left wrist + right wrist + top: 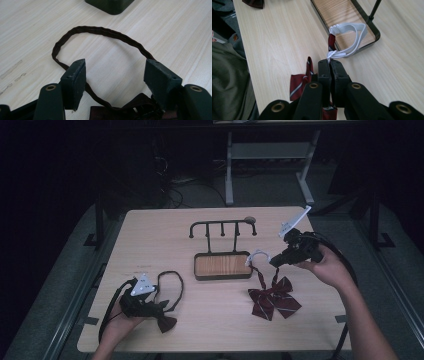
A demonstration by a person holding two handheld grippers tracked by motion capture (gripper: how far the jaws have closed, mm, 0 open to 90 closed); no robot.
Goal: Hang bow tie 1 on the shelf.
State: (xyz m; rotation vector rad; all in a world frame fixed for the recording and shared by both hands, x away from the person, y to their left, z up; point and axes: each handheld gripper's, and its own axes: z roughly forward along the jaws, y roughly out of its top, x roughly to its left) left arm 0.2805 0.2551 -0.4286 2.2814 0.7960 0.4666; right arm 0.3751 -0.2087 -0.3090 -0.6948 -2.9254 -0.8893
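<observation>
right gripper (329,62): jaws clenching white elastic loop (352,37) of striped red bow tie (274,297) | left gripper (115,75): jaws gaping over dark bow tie strap (100,31) lying on worktop (165,235)

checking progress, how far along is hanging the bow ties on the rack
Nothing hangs on the rack yet. In hand: the right gripper is shut on the red bow tie by its white loop, with the bow touching the table. The left gripper is open over the dark bow tie. Both ties remain.
</observation>
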